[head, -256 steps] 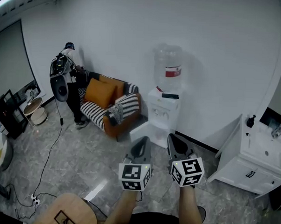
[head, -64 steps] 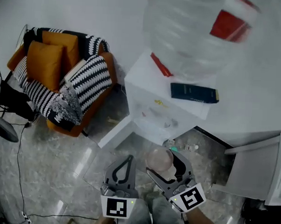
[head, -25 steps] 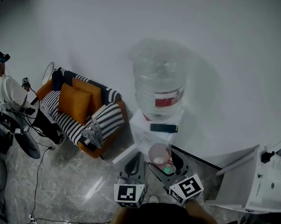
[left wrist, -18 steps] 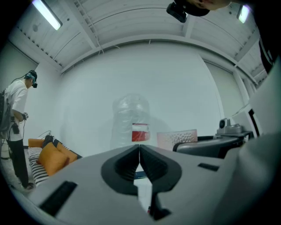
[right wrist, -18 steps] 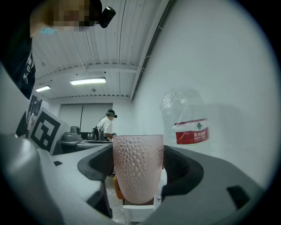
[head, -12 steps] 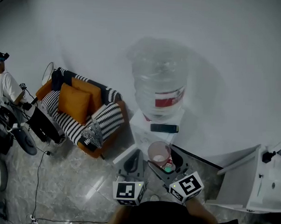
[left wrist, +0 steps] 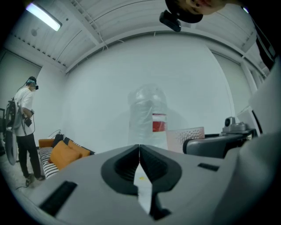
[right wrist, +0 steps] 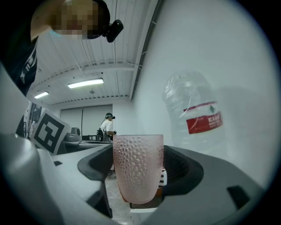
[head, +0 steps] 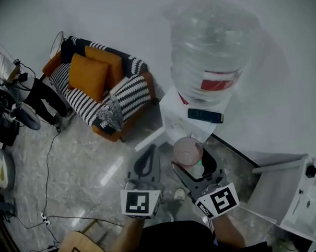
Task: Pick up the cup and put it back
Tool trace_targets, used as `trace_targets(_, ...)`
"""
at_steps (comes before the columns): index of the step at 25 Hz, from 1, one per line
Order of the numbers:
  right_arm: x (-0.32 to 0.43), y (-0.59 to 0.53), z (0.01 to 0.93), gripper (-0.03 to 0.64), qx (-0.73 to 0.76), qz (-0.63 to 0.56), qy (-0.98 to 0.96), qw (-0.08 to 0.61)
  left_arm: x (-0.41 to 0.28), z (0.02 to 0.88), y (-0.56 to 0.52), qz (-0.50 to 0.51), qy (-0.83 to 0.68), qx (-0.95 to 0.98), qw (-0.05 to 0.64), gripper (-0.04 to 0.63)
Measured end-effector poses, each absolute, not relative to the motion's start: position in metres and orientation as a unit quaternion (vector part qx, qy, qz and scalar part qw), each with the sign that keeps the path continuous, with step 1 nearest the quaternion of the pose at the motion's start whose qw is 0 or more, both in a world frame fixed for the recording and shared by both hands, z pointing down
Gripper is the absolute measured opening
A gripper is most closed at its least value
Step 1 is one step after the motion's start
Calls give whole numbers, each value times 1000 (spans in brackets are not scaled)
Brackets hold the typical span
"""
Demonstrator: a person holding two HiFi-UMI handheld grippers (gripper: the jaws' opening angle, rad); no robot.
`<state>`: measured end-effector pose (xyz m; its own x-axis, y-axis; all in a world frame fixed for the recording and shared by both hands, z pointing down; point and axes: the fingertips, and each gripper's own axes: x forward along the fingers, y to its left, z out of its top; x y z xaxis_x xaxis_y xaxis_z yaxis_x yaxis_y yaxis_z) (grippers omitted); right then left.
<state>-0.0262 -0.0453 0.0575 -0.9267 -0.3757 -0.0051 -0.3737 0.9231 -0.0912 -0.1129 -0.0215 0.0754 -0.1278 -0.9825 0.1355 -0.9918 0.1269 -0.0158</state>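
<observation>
- First, the head view: a frosted pink cup (head: 188,150) is clamped in the right gripper (head: 193,162), held in the air just in front of the white water dispenser (head: 175,123). Its open mouth faces up at the camera. The left gripper (head: 147,160) hangs beside it, jaws pressed together on nothing. Only this view shows the dark flat box (head: 205,115) on the dispenser's top.
- Left gripper view: the jaws meet in one tight seam. The cup's dimpled side peeks in at the right, and a person (left wrist: 24,127) stands far left.
- Right gripper view: the jaws pinch the cup's lower wall. It stands upright, long axis vertical, rim on top, narrowing toward the base. The dimples are plain here, with the red-labelled bottle (right wrist: 197,114) behind.
</observation>
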Motion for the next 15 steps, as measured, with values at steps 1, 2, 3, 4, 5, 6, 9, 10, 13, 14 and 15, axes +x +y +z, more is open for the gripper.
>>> trace_targets(1, -33, -45, 65, 359, -191, -45, 980, 9, -120, 83, -22, 54, -748, 660, 52, 12)
trace_targets(2, -38, -44, 74, 359, -193, -46, 980, 7, -126, 92, -24, 52, -745, 663, 56, 12)
trace_targets(3, -44, -44, 85, 359, -195, -47, 980, 3, -130, 103, -27, 50, -741, 667, 59, 12)
trace_targets(4, -49, -44, 98, 359, -198, -48, 979, 0, -135, 117, -30, 49, -735, 673, 62, 12)
trace_targets(5, -54, -45, 112, 359, -201, -49, 978, -4, -138, 136, -35, 51, -729, 679, 68, 12)
trace_targets(6, -59, -46, 128, 359, -202, -49, 978, -7, -140, 158, -40, 57, -722, 686, 74, 12)
trace_targets(9, -69, -50, 187, 359, -214, -60, 975, -27, -145, 229, -53, 80, -698, 705, 93, 12)
trace_targets(10, -69, -49, 209, 359, -221, -69, 972, -36, -144, 252, -52, 86, -690, 712, 101, 12)
trace_targets(13, -69, -54, 279, 359, -240, -81, 966, -49, -145, 321, -57, 103, -675, 723, 103, 12)
trace_targets(14, -70, -57, 302, 359, -246, -84, 965, -46, -147, 343, -60, 104, -676, 722, 103, 12)
trace_targets(15, -71, -57, 325, 359, -251, -91, 963, -44, -147, 365, -61, 103, -677, 720, 107, 12)
